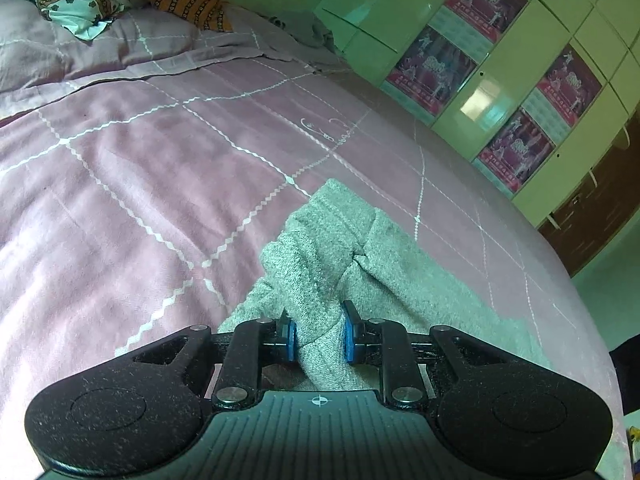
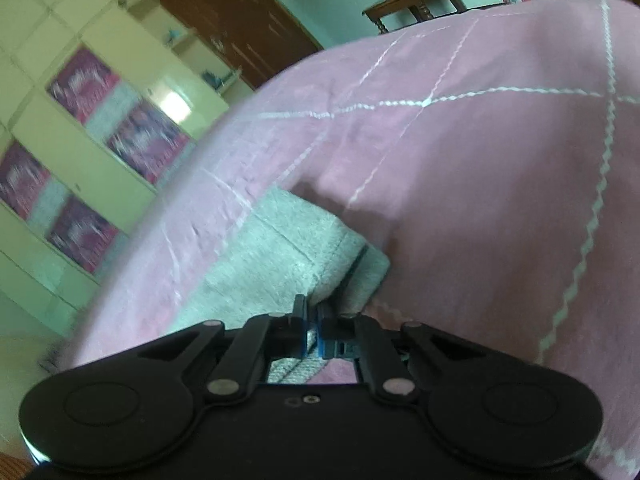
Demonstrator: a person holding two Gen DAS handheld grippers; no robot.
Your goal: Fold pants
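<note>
Grey nubby knit pants [image 1: 340, 248] lie bunched at lower centre on the pink quilted bedspread [image 1: 140, 168]. Left gripper [image 1: 320, 336] fingers pinch a fold; right gripper [image 2: 312, 332] fingers, pressed together, apparently nip the hem.

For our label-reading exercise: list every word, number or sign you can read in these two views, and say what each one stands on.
Red-and-white posters on the pale green cupboard doors: print too small to read; blurred in the right wrist view.
White embroidered script on the pink checked bedspread: not legible.
Crosshair sign, no words, on the left gripper's grey ribbed body.
Grey knitted pants: no text.
</note>
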